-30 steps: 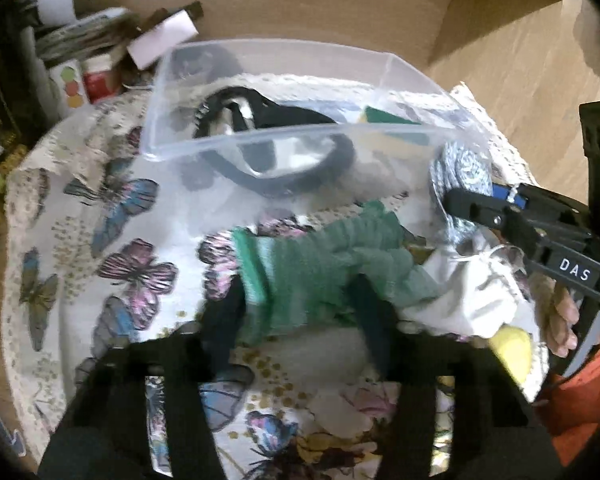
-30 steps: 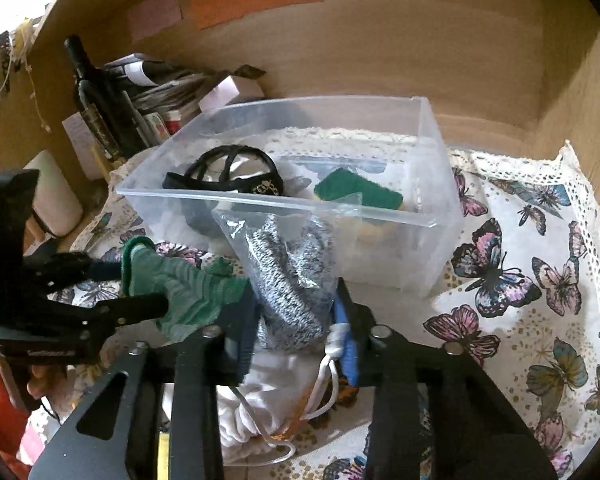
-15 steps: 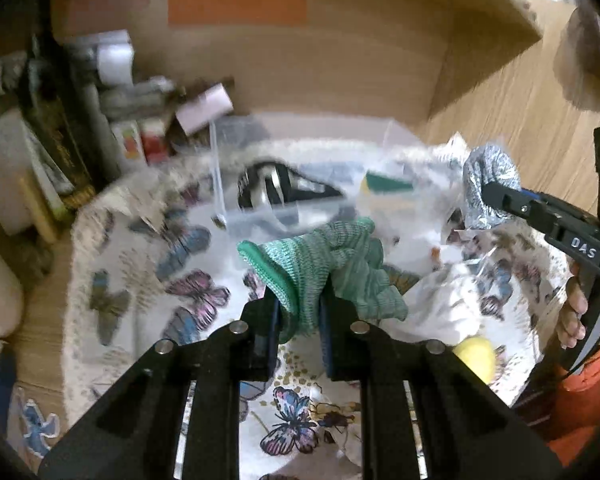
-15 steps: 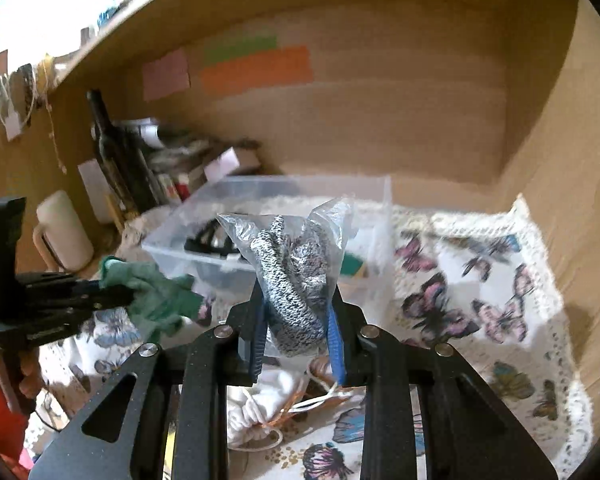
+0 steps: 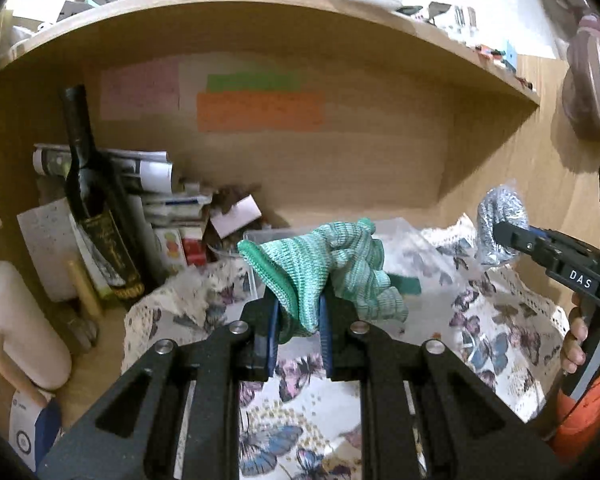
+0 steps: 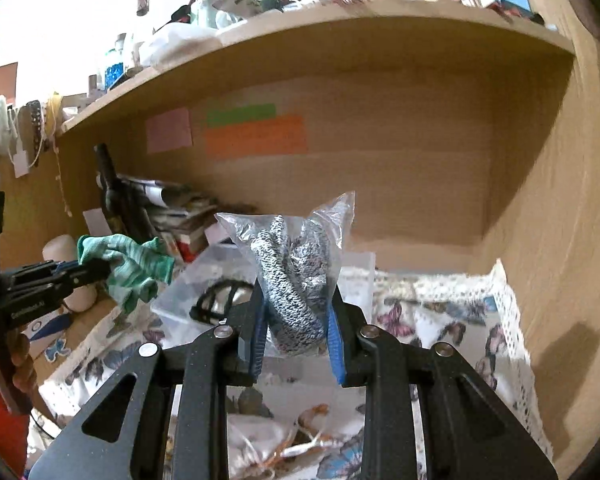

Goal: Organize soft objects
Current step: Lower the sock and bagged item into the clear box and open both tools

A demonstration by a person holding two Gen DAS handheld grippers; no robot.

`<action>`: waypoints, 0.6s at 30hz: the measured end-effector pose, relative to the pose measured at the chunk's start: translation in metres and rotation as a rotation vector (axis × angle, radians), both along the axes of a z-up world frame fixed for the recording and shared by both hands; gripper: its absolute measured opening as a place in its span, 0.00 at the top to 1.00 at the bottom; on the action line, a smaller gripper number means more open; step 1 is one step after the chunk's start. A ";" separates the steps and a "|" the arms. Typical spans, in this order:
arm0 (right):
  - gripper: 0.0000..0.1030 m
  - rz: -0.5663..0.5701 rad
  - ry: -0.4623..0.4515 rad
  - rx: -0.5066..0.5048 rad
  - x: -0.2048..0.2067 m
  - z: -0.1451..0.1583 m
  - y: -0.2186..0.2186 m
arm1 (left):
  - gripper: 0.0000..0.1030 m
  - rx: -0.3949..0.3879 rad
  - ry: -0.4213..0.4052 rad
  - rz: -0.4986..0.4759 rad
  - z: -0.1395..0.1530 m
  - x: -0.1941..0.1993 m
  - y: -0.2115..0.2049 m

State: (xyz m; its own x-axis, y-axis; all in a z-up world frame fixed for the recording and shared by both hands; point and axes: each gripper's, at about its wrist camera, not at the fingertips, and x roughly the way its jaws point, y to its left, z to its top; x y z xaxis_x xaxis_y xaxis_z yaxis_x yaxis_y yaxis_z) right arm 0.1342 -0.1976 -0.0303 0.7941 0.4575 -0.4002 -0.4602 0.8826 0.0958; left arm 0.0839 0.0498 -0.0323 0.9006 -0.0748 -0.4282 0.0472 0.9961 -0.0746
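Note:
My left gripper [image 5: 298, 312] is shut on a green knitted glove [image 5: 332, 268] and holds it high above the butterfly cloth [image 5: 492, 332]. It also shows in the right wrist view [image 6: 130, 268]. My right gripper [image 6: 296, 332] is shut on a clear bag of black-and-white knit fabric [image 6: 294, 280], also lifted; the bag shows at the right of the left wrist view [image 5: 500, 224]. The clear plastic bin [image 6: 360, 276] stands behind and below both, with a black strap [image 6: 216, 300] inside.
A dark wine bottle [image 5: 90, 200], stacked papers [image 5: 140, 168] and small boxes [image 5: 180, 244] crowd the back left of the alcove. A white jug [image 5: 16, 324] stands at far left. A white drawstring pouch [image 6: 284, 444] lies on the cloth below. A wooden shelf [image 5: 260, 12] runs overhead.
Both grippers have risen well above the cloth and bin, each carrying its item. The views now tilt up to the shelf and back wall.

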 end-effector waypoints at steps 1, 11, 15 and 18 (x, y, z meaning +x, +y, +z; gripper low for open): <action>0.77 0.002 -0.005 -0.004 0.002 0.001 0.001 | 0.84 0.001 -0.006 0.006 0.001 0.002 0.001; 0.77 0.056 0.028 -0.075 0.044 -0.005 0.041 | 0.84 0.027 0.065 0.053 -0.019 0.043 0.011; 0.77 0.079 0.076 -0.128 0.061 -0.022 0.061 | 0.84 0.031 0.127 0.039 -0.034 0.064 0.011; 0.77 0.127 0.154 -0.137 0.075 -0.037 0.073 | 0.84 0.032 0.167 0.023 -0.044 0.078 0.009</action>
